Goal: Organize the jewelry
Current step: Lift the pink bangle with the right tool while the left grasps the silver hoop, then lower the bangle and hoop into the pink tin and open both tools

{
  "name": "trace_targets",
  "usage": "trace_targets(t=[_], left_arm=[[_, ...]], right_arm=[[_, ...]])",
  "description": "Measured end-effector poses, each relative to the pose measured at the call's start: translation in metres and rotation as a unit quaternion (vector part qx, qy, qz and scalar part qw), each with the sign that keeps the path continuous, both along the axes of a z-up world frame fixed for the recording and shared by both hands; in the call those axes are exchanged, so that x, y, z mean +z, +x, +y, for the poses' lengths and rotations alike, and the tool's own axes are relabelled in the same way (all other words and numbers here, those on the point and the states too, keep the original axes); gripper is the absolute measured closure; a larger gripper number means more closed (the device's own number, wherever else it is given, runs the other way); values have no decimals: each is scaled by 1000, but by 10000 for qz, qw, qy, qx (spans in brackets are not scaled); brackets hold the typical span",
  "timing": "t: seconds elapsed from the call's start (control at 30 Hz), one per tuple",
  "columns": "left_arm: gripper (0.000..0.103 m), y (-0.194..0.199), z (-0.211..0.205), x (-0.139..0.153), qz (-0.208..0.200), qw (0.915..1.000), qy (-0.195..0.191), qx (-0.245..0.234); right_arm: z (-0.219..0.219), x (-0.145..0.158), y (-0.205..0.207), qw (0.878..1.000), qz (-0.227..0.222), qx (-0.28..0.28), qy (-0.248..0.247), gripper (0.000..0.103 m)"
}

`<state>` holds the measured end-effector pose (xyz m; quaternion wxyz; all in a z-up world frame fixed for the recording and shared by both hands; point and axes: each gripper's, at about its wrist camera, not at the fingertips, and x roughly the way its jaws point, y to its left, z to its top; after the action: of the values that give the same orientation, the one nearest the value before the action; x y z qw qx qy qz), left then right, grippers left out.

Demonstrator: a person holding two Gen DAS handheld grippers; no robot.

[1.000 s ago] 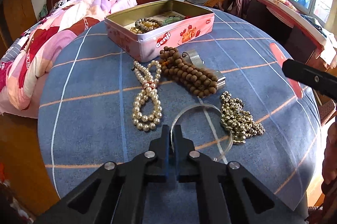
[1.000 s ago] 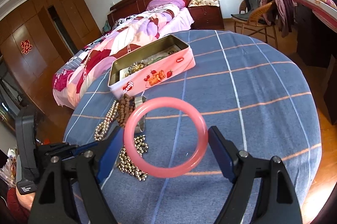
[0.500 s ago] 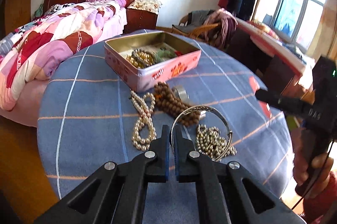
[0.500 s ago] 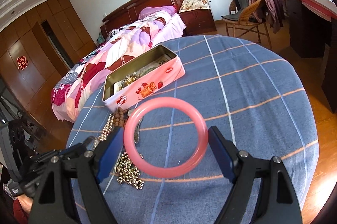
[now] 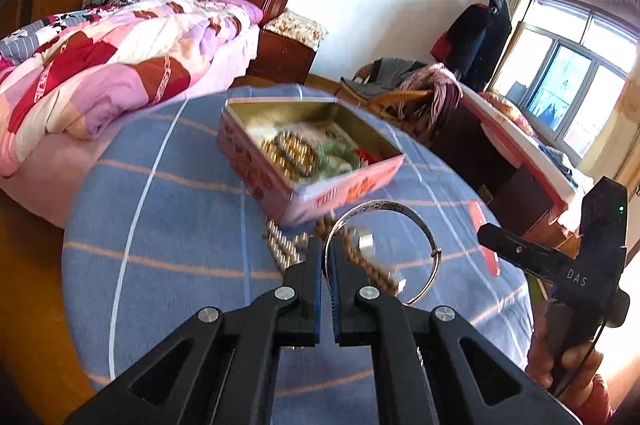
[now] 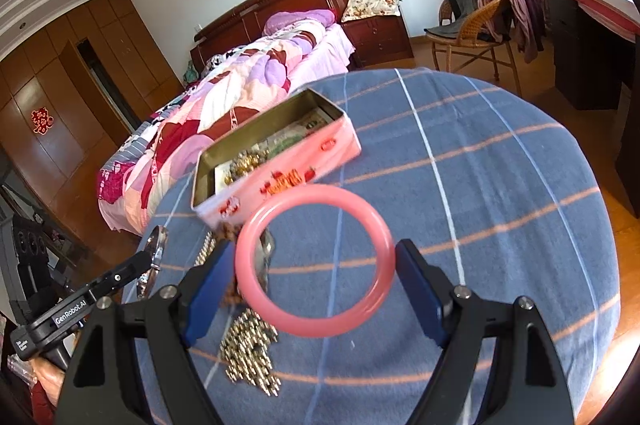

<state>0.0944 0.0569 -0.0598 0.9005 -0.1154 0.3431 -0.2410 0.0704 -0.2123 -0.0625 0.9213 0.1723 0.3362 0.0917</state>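
Silver bangle (image 5: pixel 384 249) pinched by its rim in the left gripper (image 5: pixel 328 261), jaws nearly closed on the thin band, ring standing up just ahead of the tips, off the table. Pink bangle (image 6: pixel 314 261) spans the right gripper (image 6: pixel 314 277), jaws wide, blue pads (image 6: pixel 208 289) against its outer edge on both sides as far as I can tell, also lifted. Pink tin (image 5: pixel 304 161) sits ahead of both tools, lid off, already holding gold beads and some green pieces, blurry, so part of the sorting looks done. Not yet in the tin: both bangles, brown bead string (image 5: pixel 360 261) and pearl strand (image 5: pixel 282 247) directly under the left tips, a heap of small metal beads (image 6: pixel 250 357) below the right gripper's left finger. All on the blue checked table (image 6: pixel 500 185). Judgement: roughly midway, two pieces in hand heading for the tin, three or so left lying loose.
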Motion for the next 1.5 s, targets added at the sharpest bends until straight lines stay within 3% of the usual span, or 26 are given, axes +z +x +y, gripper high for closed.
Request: trace_targets(t=[0.23, 0.53, 1.0, 1.17, 1.5], left_arm=[[101, 35, 1, 12, -231, 9995, -99, 189], [101, 85, 0, 9, -273, 9981, -375, 407], [101, 133, -22, -13, -61, 9975, 108, 696], [101, 136, -24, -22, 52, 9966, 310, 766], [101, 138, -26, -23, 66, 9961, 369, 800]], right_arm=[[10, 22, 35, 9994, -352, -21, 0, 19], [17, 19, 79, 9989, -455, -54, 3, 19], [30, -1, 153, 9997, -196, -79, -115, 19], [32, -14, 162, 10000, -1, 6, -84, 19], [41, -14, 166, 9992, -60, 113, -374, 19]])
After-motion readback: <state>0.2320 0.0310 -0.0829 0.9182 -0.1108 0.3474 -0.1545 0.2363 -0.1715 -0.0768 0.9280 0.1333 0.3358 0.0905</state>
